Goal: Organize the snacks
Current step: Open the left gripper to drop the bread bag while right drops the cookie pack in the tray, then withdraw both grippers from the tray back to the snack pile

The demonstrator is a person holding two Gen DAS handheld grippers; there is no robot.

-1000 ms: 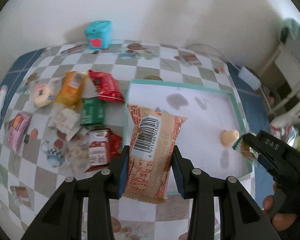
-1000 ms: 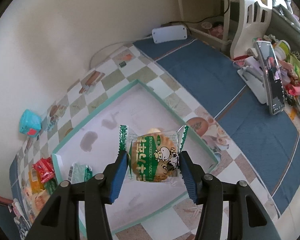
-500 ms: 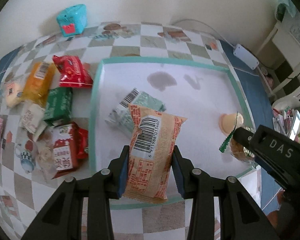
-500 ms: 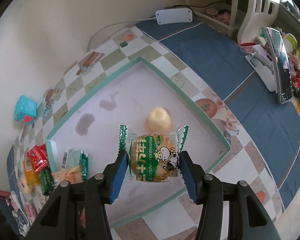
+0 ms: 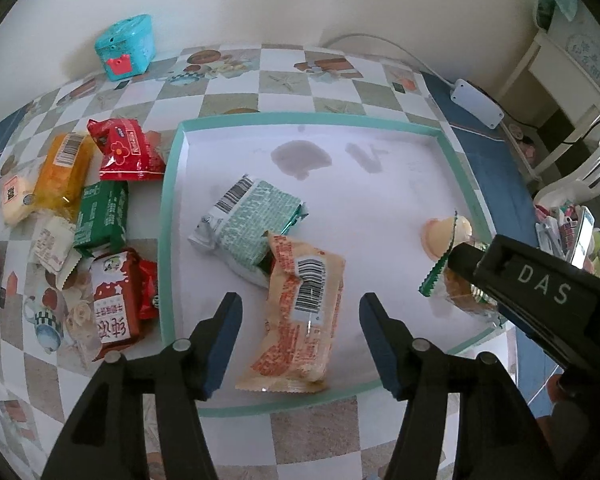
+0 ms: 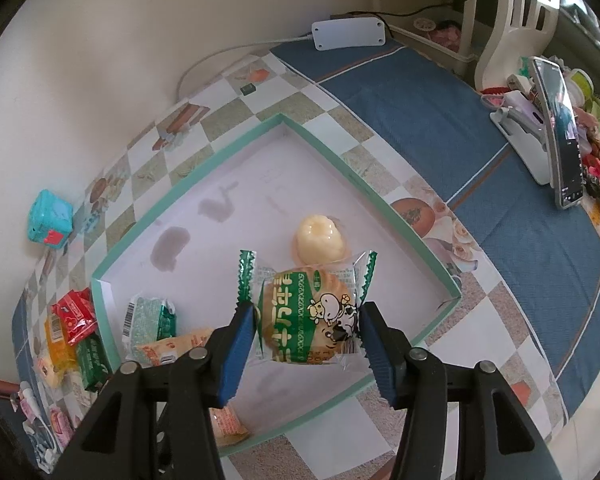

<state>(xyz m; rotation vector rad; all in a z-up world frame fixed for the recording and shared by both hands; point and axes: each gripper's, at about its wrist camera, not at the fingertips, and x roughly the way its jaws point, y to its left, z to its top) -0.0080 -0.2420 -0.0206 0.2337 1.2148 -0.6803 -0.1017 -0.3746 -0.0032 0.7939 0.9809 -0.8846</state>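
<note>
Letting go just now, my left gripper (image 5: 300, 312) stands wide apart and the orange packet (image 5: 300, 316) it carried lies in the teal-rimmed tray (image 5: 172, 184), overlapping the mint packet (image 5: 248, 228). My right gripper (image 6: 306, 332) stays clamped on the green-labelled cake (image 6: 306, 320), which I judge goes down next.

four snacks in the tray (image 5: 171, 184), about eight beside it
</note>
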